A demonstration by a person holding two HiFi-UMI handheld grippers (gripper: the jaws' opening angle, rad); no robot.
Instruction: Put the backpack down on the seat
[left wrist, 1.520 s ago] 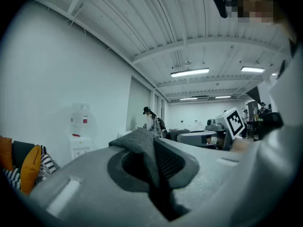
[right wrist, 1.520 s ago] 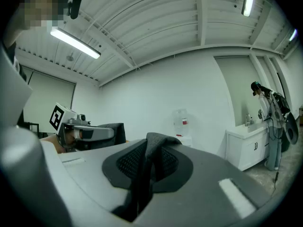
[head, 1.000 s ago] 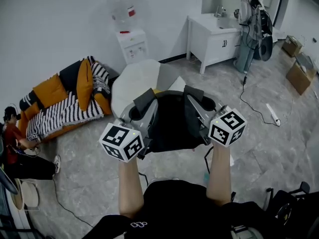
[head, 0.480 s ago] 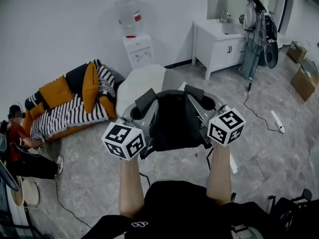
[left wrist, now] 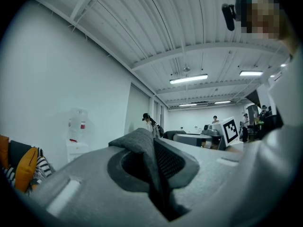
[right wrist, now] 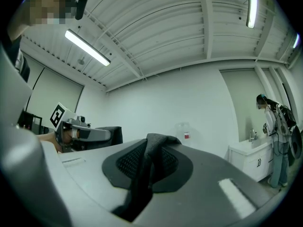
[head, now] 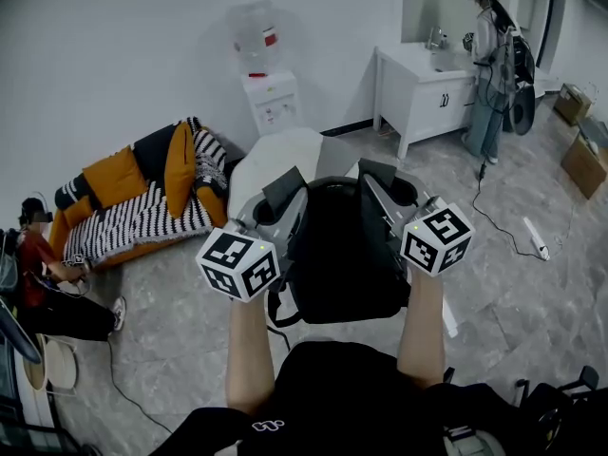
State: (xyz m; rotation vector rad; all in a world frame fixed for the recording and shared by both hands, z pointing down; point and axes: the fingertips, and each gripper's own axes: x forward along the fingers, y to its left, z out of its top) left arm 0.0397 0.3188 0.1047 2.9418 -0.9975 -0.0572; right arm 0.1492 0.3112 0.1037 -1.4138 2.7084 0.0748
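Observation:
A black backpack (head: pixel 347 255) hangs in the air in front of me, held up by its two shoulder straps. My left gripper (head: pixel 283 193) is shut on the left strap (left wrist: pixel 142 145), which bunches up dark grey between the pads of that gripper (left wrist: pixel 156 174). The right gripper (head: pixel 382 180) is shut on the right strap (right wrist: pixel 152 150), pinched between its pads (right wrist: pixel 142 178). Both grippers point level, side by side. A white rounded seat (head: pixel 271 155) stands on the floor just beyond the backpack, partly hidden by it.
A low sofa (head: pixel 142 202) with orange and striped cushions lies at the left. At the back wall stand a water dispenser (head: pixel 266 84) and a white sink cabinet (head: pixel 427 84), with a person (head: pixel 492 74) beside it. Another person (head: pixel 43 278) sits at the far left. A power strip (head: pixel 534 237) lies at the right.
The backpack's body now shows longer and lower below the grippers. The room has slid slightly right and down in the head view. Both grips are unchanged.

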